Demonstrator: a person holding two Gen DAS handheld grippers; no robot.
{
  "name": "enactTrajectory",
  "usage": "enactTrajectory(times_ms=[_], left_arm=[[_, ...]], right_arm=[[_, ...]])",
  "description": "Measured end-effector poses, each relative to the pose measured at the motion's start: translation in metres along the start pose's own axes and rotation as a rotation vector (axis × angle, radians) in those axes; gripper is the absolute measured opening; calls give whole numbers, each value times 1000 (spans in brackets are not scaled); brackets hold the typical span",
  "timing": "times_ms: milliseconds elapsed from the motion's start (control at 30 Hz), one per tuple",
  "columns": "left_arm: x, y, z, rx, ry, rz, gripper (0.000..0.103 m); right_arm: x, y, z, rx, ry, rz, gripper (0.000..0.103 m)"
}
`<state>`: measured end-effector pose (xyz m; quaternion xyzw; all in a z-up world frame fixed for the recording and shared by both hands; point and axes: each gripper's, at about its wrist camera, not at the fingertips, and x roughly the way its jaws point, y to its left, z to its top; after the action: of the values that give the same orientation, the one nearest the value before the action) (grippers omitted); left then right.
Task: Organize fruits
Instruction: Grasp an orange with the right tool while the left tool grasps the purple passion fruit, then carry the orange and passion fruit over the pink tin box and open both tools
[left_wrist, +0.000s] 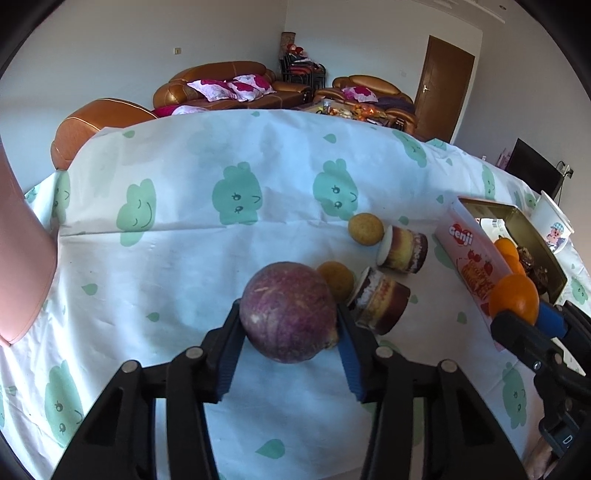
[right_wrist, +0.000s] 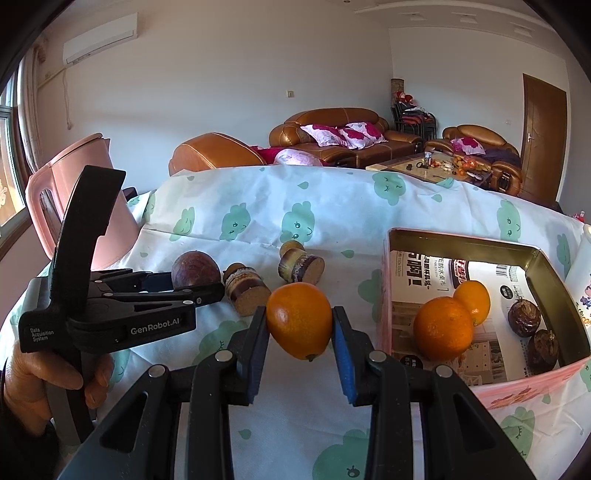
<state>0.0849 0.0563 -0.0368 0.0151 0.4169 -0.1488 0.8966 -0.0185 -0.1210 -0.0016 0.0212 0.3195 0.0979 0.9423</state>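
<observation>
Both hands are loaded: the left tool is clamped on a purple passion fruit, held above the desk with its green-cloud cloth, while the right tool grips an orange between its blue pads, just left of the open tin box. Inside that box sit two more oranges, touching each other, and two dark passion fruits against the right wall. Between the two tools lies the clutter: two layered cake cups tipped on their sides, the nearer one just right of the left tool's fruit, the farther one beyond it, each with a small round yellow cake touching its top end. In the left wrist view the box's pink wall, marked Genji, stands between the cups and the fruit inside. A pink kettle stands at the desk's left edge, and a white paper cup sits just behind the box.
</observation>
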Motion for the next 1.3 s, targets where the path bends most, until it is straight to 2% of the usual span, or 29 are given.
enactTrajectory(times_ms=[67, 267, 433, 633, 833, 1300], left_arm=[[-8, 5, -1, -27, -42, 15, 50], [-47, 10, -7, -91, -249, 104, 50], [-58, -4, -10, -95, -317, 108, 50], [-68, -32, -15, -77, -357, 85, 50], [-65, -64, -16, -38, -346, 61, 50], [-45, -163, 2, 80, -337, -38, 50]], right_arm=[[-3, 1, 1, -4, -22, 1, 35], [-22, -1, 6, 6, -115, 56, 35], [-26, 2, 10, -20, -143, 18, 35], [-35, -7, 15, -15, -179, -28, 36], [-42, -29, 16, -34, -201, -112, 36], [-48, -136, 19, 66, -181, -283, 35]])
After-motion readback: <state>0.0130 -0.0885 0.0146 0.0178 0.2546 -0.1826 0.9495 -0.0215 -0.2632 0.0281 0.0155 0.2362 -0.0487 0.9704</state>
